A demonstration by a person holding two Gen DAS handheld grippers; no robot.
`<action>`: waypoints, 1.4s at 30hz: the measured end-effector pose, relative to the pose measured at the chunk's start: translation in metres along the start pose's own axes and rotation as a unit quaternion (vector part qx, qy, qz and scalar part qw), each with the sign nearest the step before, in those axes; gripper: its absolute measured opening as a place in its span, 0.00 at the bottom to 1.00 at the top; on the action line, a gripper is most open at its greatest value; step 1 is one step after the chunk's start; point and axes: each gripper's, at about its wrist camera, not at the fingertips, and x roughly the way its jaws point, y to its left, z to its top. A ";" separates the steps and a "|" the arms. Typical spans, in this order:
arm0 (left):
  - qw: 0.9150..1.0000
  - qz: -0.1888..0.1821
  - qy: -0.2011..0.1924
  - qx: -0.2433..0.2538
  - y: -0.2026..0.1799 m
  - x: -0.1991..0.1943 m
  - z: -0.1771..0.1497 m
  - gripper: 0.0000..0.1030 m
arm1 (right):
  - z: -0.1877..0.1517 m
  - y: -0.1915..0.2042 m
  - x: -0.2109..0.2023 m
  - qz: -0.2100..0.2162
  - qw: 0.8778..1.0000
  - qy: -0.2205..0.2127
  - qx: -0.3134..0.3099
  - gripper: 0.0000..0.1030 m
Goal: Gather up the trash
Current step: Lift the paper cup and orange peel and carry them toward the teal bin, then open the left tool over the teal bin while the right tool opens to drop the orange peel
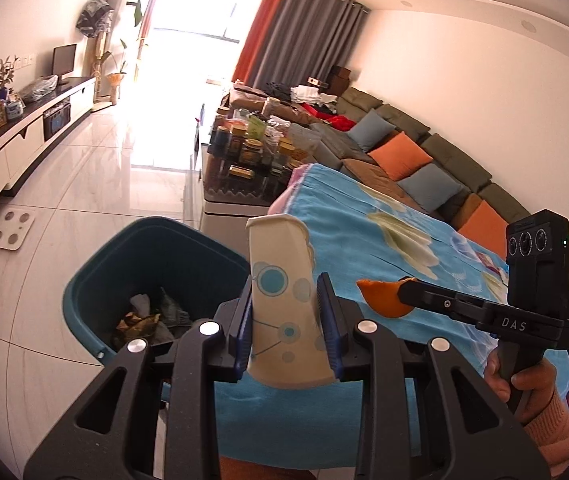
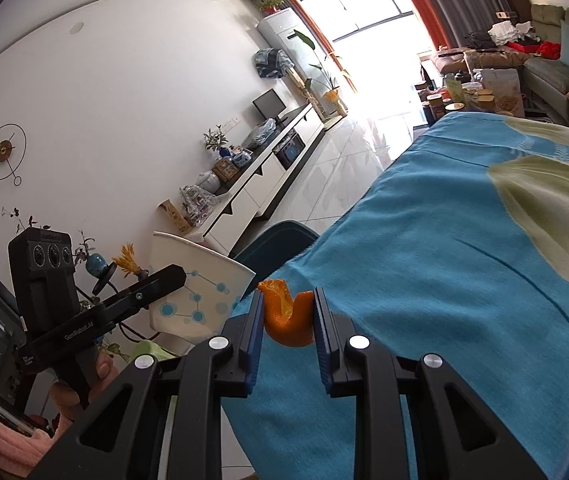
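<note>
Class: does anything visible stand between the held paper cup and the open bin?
Nothing visible does. The left gripper grips the paper cup beside the blue bin, whose mouth is open, with trash at its bottom.

Home living room, long sectional sofa [image 1: 424, 148] with cushions at right of the left wrist view, low TV cabinet [image 1: 24, 136] at left, curtains [image 1: 300, 28] beside bright window at top, tiled floor [image 1: 84, 184], wall clock [image 2: 4, 151] at left of the right wrist view.
</note>
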 end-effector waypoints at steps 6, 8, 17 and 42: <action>1.000 0.014 -0.005 -0.008 0.013 -0.005 0.003 0.29 | 0.007 0.011 0.018 0.010 1.000 0.010 -0.013 0.21; 1.000 0.020 -0.006 -0.011 0.018 -0.007 0.004 0.29 | 0.010 0.012 0.023 0.013 1.000 0.014 -0.016 0.21; 0.999 0.043 -0.009 -0.023 0.037 -0.011 0.008 0.29 | 0.019 0.021 0.046 0.020 0.999 0.030 -0.028 0.21; 0.995 0.088 0.024 -0.049 0.071 0.031 0.005 0.29 | 0.038 0.035 0.117 0.002 0.997 0.070 -0.036 0.21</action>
